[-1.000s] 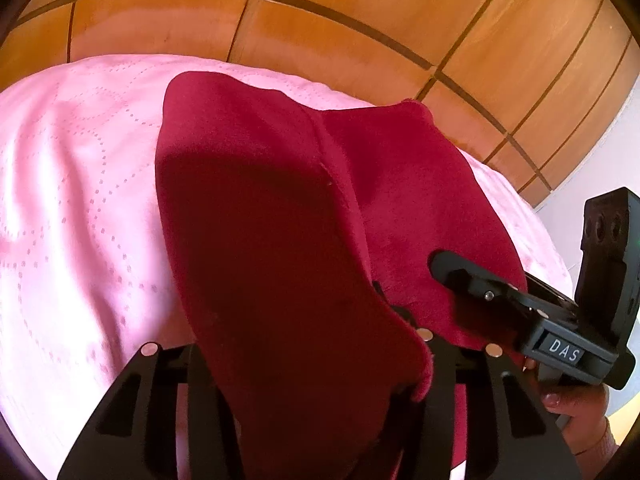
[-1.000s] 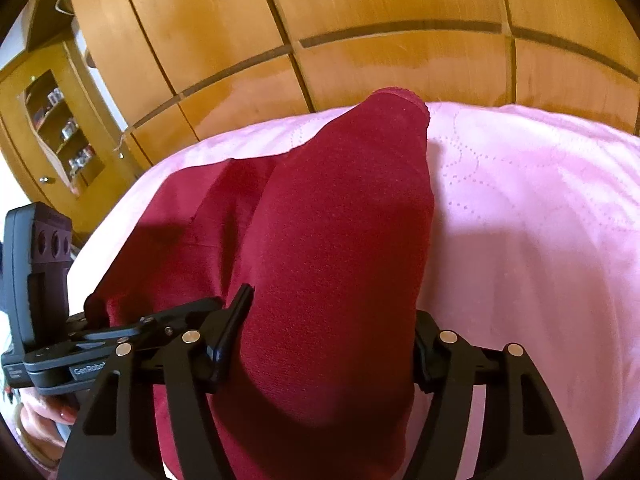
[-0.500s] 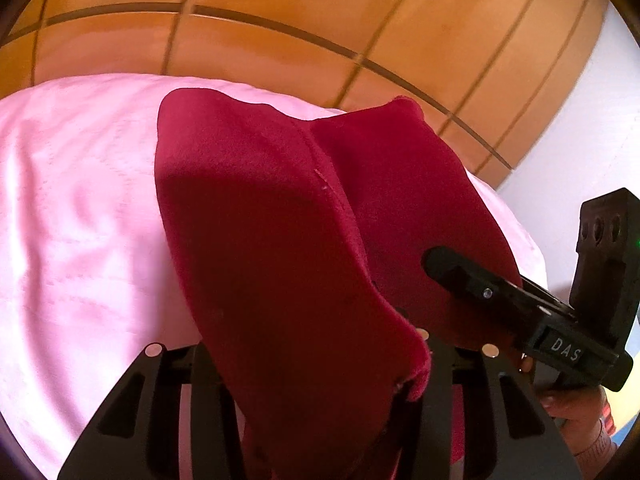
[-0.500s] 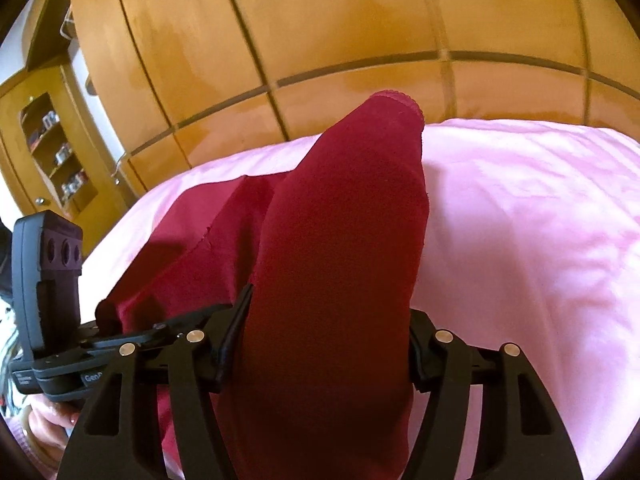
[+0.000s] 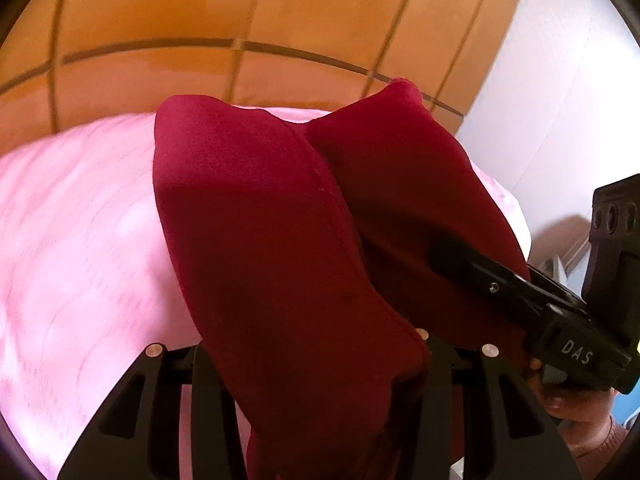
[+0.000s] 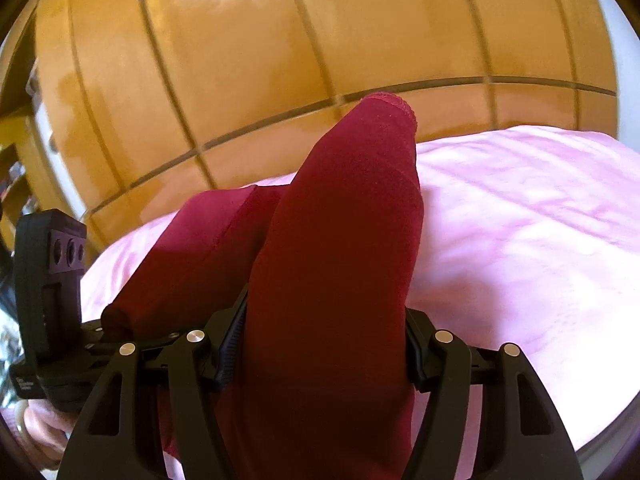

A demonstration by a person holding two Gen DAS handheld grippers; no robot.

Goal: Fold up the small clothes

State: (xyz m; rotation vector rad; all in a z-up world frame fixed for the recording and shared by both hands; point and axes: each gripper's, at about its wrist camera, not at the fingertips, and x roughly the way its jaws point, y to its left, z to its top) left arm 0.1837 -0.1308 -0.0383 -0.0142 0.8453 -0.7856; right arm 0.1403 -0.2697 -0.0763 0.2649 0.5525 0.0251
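Observation:
A dark red garment [image 5: 272, 248] is held up over a pink bedspread [image 5: 72, 240]. In the left wrist view it drapes over my left gripper [image 5: 316, 364], which is shut on its near edge; the fingertips are hidden by cloth. My right gripper [image 5: 500, 292] shows at the right, clamped on the other corner. In the right wrist view the garment [image 6: 340, 260] rises between the fingers of my right gripper [image 6: 320, 356], shut on it. My left gripper [image 6: 112, 328] shows at the left, holding the other corner.
A wooden panelled headboard [image 5: 240, 20] stands behind the bed; it also shows in the right wrist view [image 6: 280, 60]. A white wall [image 5: 560, 100] is at the right. A wooden shelf unit [image 6: 16, 168] is at the far left.
Both grippers have lifted and tilted upward with the garment; more headboard and less bed is in view. The garment hangs higher above the bedspread.

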